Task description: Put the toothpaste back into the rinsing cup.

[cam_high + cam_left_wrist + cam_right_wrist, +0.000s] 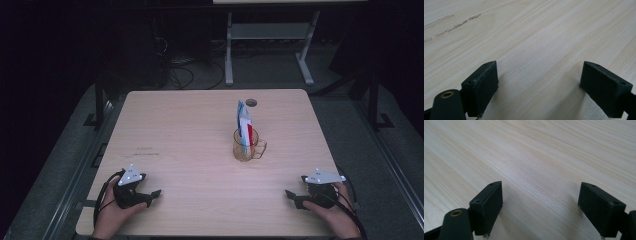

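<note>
A clear amber glass mug (245,145) stands upright right of the table's middle, its handle toward the right. A blue, white and red packet (244,125) sticks up out of it. My left gripper (150,196) rests near the front left corner, held by a hand, jaws pointing right. In the left gripper view the left gripper (537,85) is open over bare wood. My right gripper (292,196) rests near the front right corner, jaws pointing left. In the right gripper view the right gripper (540,206) is open with nothing between its jaws. Both are far from the mug.
The light wooden table (190,130) has a round cable hole (251,102) at the back and faint marks (145,151) on the left. Dark floor, cables and a grey desk frame (270,35) lie beyond the far edge.
</note>
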The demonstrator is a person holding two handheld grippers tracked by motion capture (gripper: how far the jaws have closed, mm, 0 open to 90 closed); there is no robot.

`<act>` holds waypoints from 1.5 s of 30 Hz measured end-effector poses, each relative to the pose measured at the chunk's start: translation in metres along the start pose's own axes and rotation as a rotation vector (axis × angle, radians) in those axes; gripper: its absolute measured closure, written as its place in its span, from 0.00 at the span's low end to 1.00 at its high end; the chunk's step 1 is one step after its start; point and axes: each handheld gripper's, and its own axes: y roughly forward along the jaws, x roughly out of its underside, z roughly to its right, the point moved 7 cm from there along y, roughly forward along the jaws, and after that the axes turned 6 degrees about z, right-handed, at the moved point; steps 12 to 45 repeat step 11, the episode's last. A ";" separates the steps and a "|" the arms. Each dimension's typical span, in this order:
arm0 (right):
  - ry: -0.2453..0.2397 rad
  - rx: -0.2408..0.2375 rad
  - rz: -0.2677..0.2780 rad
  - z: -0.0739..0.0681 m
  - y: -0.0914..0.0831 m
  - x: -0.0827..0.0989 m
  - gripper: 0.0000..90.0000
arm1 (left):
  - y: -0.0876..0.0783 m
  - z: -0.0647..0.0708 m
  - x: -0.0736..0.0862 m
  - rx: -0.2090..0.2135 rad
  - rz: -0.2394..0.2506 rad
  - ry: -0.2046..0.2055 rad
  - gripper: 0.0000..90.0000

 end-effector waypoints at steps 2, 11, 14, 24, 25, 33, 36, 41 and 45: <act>0.014 -0.007 0.001 0.001 0.000 0.001 0.21 | 0.000 0.000 0.000 0.000 0.000 0.000 0.15; 0.019 -0.007 -0.005 0.001 0.000 0.001 0.18 | 0.000 0.000 0.000 0.000 0.000 0.000 0.15; 0.019 -0.007 -0.005 0.001 0.000 0.001 0.18 | 0.000 0.000 0.000 0.000 0.000 0.000 0.15; 0.019 -0.007 -0.005 0.001 0.000 0.001 0.18 | 0.000 0.000 0.000 0.000 0.000 0.000 0.15; 0.019 -0.007 -0.005 0.001 0.000 0.001 0.18 | 0.000 0.000 0.000 0.000 0.000 0.000 0.15; 0.019 -0.007 -0.005 0.001 0.000 0.001 0.18 | 0.000 0.000 0.000 0.000 0.000 0.000 0.15; 0.019 -0.007 -0.005 0.001 0.000 0.001 0.18 | 0.000 0.000 0.000 0.000 0.000 0.000 0.15; 0.019 -0.007 -0.005 0.001 0.000 0.001 0.18 | 0.000 0.000 0.000 0.000 0.000 0.000 0.15; 0.019 -0.007 -0.005 0.001 0.000 0.001 0.18 | 0.000 0.000 0.000 0.000 0.000 0.000 0.15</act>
